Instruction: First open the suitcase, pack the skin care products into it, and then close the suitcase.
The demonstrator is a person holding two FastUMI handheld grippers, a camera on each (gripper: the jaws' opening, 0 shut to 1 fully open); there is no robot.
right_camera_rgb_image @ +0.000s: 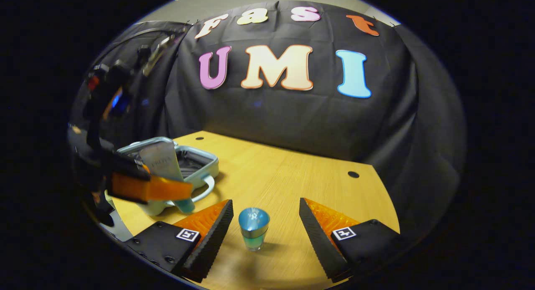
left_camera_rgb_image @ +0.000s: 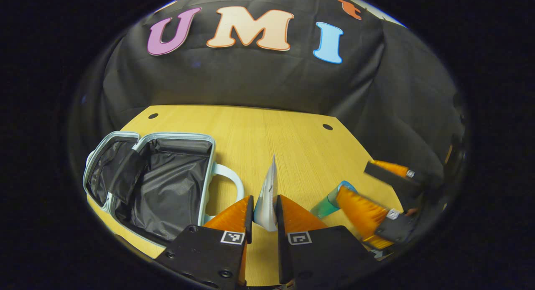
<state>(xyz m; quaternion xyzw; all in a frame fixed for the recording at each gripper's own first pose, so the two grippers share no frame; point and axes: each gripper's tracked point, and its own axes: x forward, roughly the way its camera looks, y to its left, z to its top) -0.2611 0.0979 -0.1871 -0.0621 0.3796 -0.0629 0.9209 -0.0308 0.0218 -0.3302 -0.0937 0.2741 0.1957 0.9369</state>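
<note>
- Left gripper view: the left gripper (left_camera_rgb_image: 265, 217) is clamped on a flat skin care tube (left_camera_rgb_image: 267, 198), both fingers pressing its faces near the lower end. The tube stands edge-on between them, its long axis running up and away from the fingers, its flat crimped end uppermost.
- Out from that gripper, the open suitcase (left_camera_rgb_image: 154, 185) lies on the wooden table (left_camera_rgb_image: 259, 135) to the gripper's left and slightly ahead, lid flat beside the base, dark lining showing, nothing visible inside. Its pale handle (left_camera_rgb_image: 228, 177) faces the gripper, just beside the near finger.
- The relation the coming move turns on: the suitcase's open cavity sits leftward of the held tube, so the tube looks to need carrying left over the handle-side rim before release. The left gripper is the nearer one to the case.
- Right gripper view: the right gripper (right_camera_rgb_image: 266, 223) is spread wide, holding nothing. A small teal bottle (right_camera_rgb_image: 253, 228) stands upright on the table between its fingers, touching neither, closer to the left-hand finger of that view.
- Farther out in this view, the suitcase (right_camera_rgb_image: 200, 162) lies well to the left, with the left gripper (right_camera_rgb_image: 167, 189) and its tube (right_camera_rgb_image: 161, 160) in front of it.
- Judged from this, opening is done, packing is under way, and the bottle remains for the right gripper.
</note>
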